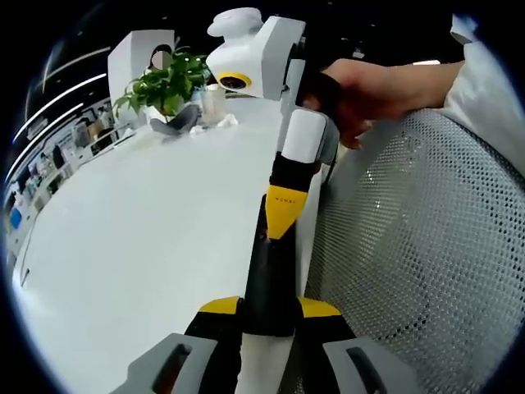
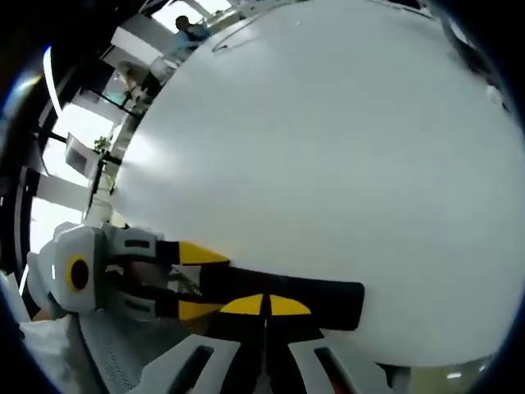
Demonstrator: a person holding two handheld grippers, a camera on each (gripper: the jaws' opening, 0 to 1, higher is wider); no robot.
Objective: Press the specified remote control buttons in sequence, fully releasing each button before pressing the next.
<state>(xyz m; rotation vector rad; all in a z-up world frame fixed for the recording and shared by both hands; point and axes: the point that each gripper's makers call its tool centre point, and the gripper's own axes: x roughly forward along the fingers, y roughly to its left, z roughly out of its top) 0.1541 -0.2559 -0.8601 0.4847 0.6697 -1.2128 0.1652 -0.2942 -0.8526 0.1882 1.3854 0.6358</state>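
The left tool (image 1: 267, 316) clenches the black remote control (image 1: 271, 283), its long axis pointing toward the right tool (image 1: 283, 217), whose closed yellow tips touch its far end above the white counter (image 1: 139, 238).

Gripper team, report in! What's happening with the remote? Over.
Left gripper shut on remote. Right gripper shut, tip at remote. Mesh chair close beside.
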